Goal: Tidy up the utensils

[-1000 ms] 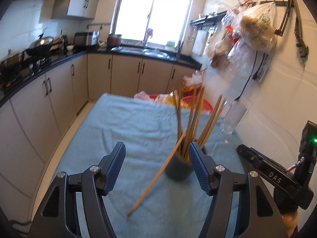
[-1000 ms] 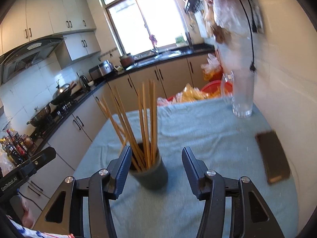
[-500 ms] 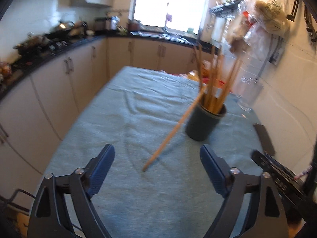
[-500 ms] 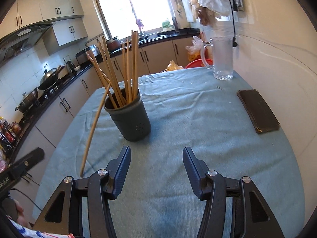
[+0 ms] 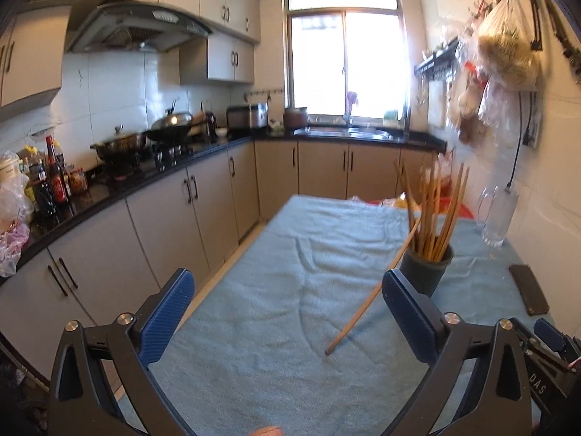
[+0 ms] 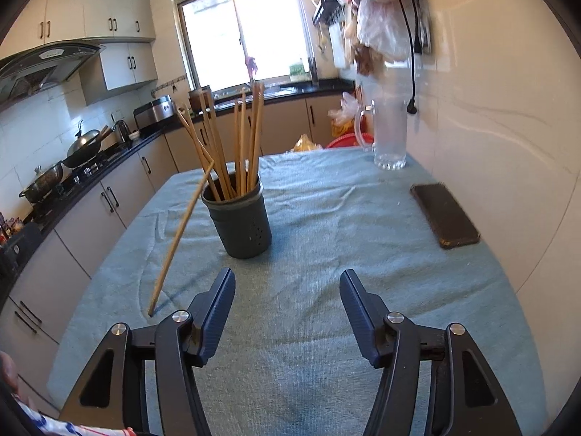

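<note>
A dark grey utensil cup [image 6: 239, 225] stands on the blue-towelled table [image 6: 326, 254] and holds several wooden chopsticks [image 6: 243, 145]. One loose chopstick [image 6: 181, 236] leans against the cup's rim with its tip on the towel. The cup [image 5: 428, 269] and leaning chopstick [image 5: 370, 294] also show in the left wrist view. My right gripper [image 6: 287, 312] is open and empty, in front of the cup. My left gripper [image 5: 287, 312] is open wide and empty, back from the cup and to its left.
A glass mug [image 6: 388, 134] stands at the far right by the wall. A black phone [image 6: 445, 216] lies on the towel at right. Red bowl and bags [image 6: 341, 138] sit at the far end. Kitchen counters [image 5: 145, 181] run along the left.
Both grippers have drawn back from the cup and risen. The left gripper's jaws have opened wider. The chopstick stays leaning on the cup.
</note>
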